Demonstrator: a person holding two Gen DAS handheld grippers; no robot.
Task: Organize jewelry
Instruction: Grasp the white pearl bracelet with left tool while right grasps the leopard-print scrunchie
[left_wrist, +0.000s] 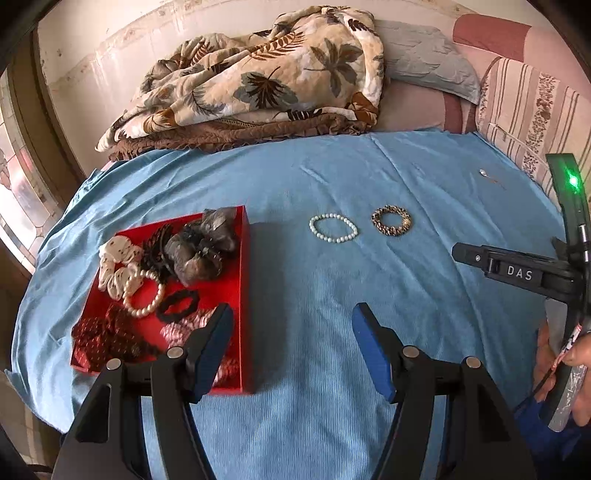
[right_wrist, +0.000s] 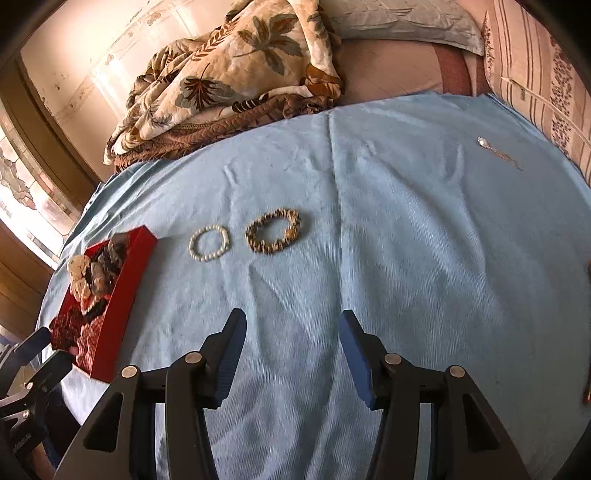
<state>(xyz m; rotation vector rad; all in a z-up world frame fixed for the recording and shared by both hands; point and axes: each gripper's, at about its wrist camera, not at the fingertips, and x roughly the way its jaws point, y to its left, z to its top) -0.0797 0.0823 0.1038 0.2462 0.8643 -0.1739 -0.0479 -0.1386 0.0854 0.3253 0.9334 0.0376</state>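
Note:
A red box (left_wrist: 243, 302) (right_wrist: 125, 291) on the blue cloth holds scrunchies, a pearl bracelet (left_wrist: 144, 295) and a black hair tie. On the cloth past it lie a white pearl bracelet (left_wrist: 333, 228) (right_wrist: 209, 243) and a brown beaded bracelet (left_wrist: 391, 220) (right_wrist: 273, 236), side by side. A small silver earring (left_wrist: 484, 173) (right_wrist: 482, 142) lies far right. My left gripper (left_wrist: 291, 325) hovers open by the box's right edge, nothing between its fingers. My right gripper (right_wrist: 291, 328) stands open over bare cloth, its jaws opening, short of the two bracelets.
A leaf-print quilt (left_wrist: 258, 81) (right_wrist: 229, 74) is heaped at the back of the bed, with a grey pillow (left_wrist: 424, 59) and a striped cushion (left_wrist: 532, 110) to the right. A window (left_wrist: 18, 192) is on the left. A hand (left_wrist: 554, 362) holds the other gripper at right.

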